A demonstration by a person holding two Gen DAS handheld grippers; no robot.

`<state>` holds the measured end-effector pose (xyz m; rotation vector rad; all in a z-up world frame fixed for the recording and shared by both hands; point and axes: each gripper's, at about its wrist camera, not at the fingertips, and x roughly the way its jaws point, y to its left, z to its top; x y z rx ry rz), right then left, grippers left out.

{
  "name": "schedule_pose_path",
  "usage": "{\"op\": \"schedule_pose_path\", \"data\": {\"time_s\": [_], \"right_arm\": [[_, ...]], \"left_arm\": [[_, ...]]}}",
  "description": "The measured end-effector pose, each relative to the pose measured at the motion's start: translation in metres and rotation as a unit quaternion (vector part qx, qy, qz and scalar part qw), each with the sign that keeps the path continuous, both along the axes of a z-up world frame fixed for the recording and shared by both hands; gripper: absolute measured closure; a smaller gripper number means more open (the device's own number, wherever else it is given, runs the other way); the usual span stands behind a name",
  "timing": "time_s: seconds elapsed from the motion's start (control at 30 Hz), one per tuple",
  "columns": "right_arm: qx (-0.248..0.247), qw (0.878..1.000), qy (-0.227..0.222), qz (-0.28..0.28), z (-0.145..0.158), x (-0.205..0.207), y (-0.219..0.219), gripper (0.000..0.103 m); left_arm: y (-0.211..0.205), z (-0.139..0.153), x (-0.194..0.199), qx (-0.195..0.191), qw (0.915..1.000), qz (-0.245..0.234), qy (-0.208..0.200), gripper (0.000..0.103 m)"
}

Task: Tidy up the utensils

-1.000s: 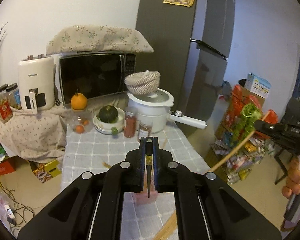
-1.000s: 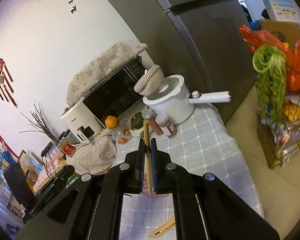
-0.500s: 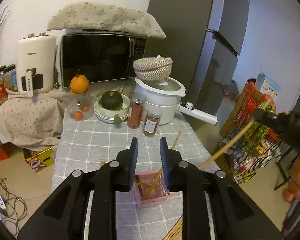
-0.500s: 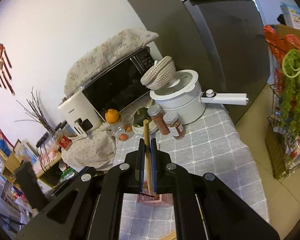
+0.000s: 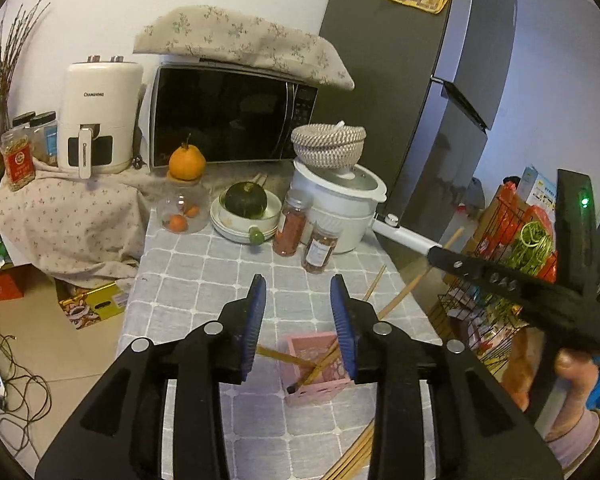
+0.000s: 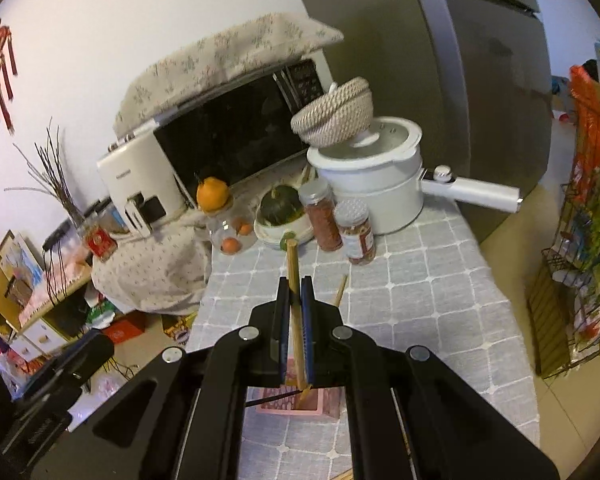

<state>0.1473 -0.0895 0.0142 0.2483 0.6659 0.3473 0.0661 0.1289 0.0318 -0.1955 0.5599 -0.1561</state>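
Observation:
A pink holder (image 5: 318,368) stands on the grey checked tablecloth (image 5: 220,276), with a chopstick (image 5: 284,359) lying across its rim. My left gripper (image 5: 298,300) is open and empty just above and behind it. My right gripper (image 6: 296,300) is shut on a wooden chopstick (image 6: 294,276); the stick's lower end reaches into the pink holder (image 6: 296,402). In the left wrist view that chopstick (image 5: 404,290) slants from the holder up to the right gripper's fingers (image 5: 460,266). Several loose chopsticks (image 5: 352,456) lie near the table's front edge; one more (image 5: 374,282) lies behind the holder.
At the back stand two spice jars (image 5: 304,236), a white pot (image 5: 336,208) with a long handle, a plate with a green squash (image 5: 246,202), a glass jar (image 5: 182,208), a microwave (image 5: 228,114) and an air fryer (image 5: 98,114). A fridge (image 5: 428,92) stands right.
My left gripper opened, let go of a dark chopstick into the holder and drew back. My right gripper lowered its chopstick into the holder.

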Motion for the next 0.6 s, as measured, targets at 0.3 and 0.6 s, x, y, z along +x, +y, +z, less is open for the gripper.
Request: {"op": "schedule_pose_path", "data": {"time_s": [0.3,0.6], "right_arm": [[-0.018,0.998,-0.057,-0.008,0.011,-0.031,0.007,0.064],[0.01,0.994,-0.094,-0.055,0.026,-0.054,-0.028,0.051]], "left_arm": [[-0.004,0.005,-0.013,0.031,0.9987,0.036,-0.02,0.05],[0.001,0.012,-0.023,0.024,0.9976,0.057,-0.03,0.033]]}}
